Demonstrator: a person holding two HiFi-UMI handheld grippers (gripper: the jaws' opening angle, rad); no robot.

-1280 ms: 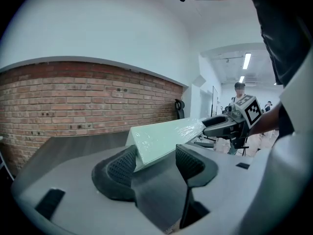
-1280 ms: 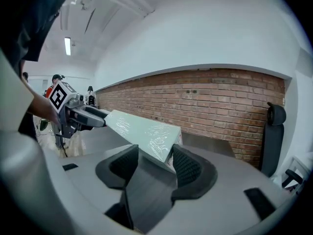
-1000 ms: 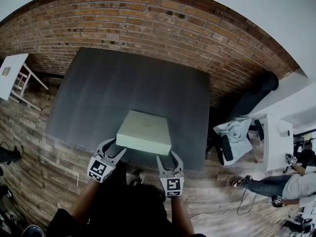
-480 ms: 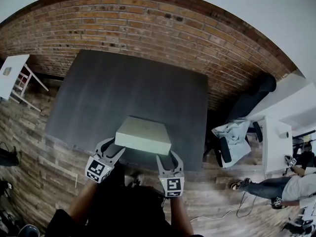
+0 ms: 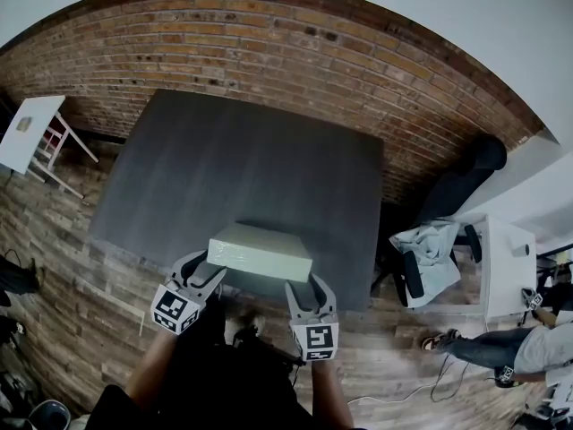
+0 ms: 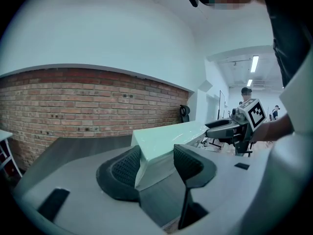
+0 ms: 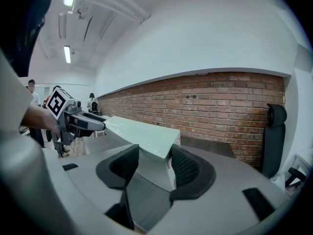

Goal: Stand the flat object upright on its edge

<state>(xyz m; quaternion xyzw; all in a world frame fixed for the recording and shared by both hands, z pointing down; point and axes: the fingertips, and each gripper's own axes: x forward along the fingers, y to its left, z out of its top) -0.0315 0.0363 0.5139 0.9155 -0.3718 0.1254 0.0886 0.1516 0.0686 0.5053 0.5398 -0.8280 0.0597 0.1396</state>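
Observation:
A flat pale green box (image 5: 260,249) is tilted on the dark grey table (image 5: 242,159), near its front edge. The box's near side is lifted and its far edge stays low on the tabletop. My left gripper (image 5: 204,263) is shut on the near left corner, and the box (image 6: 168,136) fills the gap of the left gripper (image 6: 156,163). My right gripper (image 5: 304,287) is shut on the near right corner, and there too the box (image 7: 142,133) sits between the pads of the right gripper (image 7: 154,163). Each gripper shows in the other's view: the right gripper (image 6: 230,126), the left gripper (image 7: 80,122).
A brick wall (image 5: 269,43) runs behind the table. A small white side table (image 5: 27,133) stands to the left. To the right are a black chair (image 5: 466,173), a chair with cloth on it (image 5: 425,249), a white desk (image 5: 506,267) and a seated person (image 5: 528,339).
Both grippers have risen a little with the box's near edge. The box tilts more steeply and looks shorter from above.

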